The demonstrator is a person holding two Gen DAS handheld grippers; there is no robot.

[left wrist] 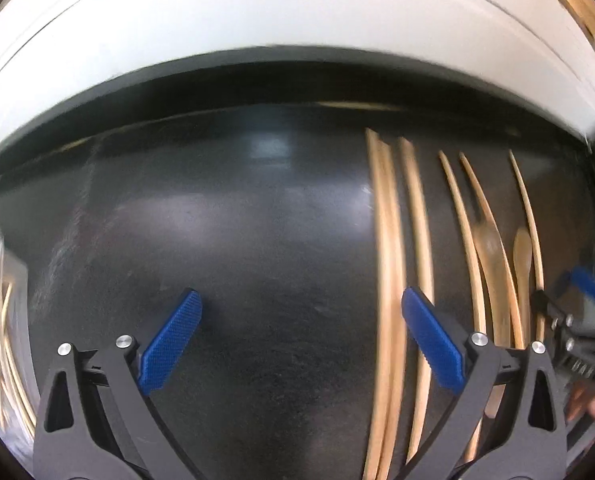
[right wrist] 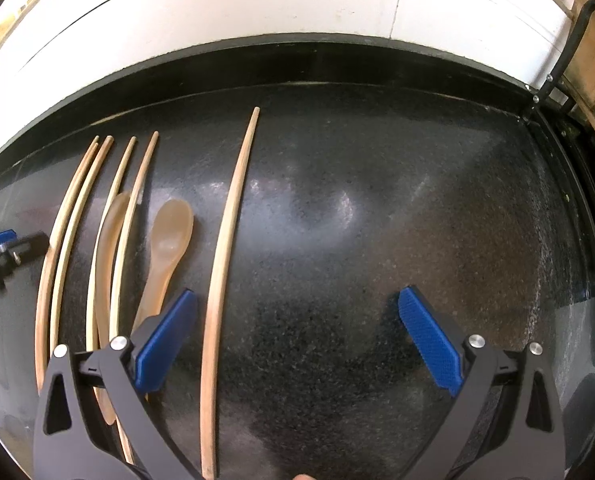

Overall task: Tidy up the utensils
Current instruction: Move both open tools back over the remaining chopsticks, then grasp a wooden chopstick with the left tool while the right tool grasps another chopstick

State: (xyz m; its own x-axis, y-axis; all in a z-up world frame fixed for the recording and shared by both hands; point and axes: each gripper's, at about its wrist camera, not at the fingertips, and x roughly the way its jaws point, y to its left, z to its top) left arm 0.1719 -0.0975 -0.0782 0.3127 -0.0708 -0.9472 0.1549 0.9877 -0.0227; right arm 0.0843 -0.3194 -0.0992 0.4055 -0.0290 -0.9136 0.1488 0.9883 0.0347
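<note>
Aligning the lone chopstick with the row

My right gripper (right wrist: 297, 340) and left gripper (left wrist: 301, 340) are both wide, empty. The chopstick (right wrist: 227, 240) lies just inside my right-hand jaws' left finger; centre over it before closing.

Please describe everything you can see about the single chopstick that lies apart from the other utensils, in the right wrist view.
The single chopstick is a long, thin stick of pale wood, wider at the near end and narrowing to a tip at the far end. It lies flat on the dark speckled countertop, pointing away from the camera towards the white wall. It lies apart to the right of the translucent spoon and touches nothing else. The open right tongs hover over its near part without holding it.
</note>
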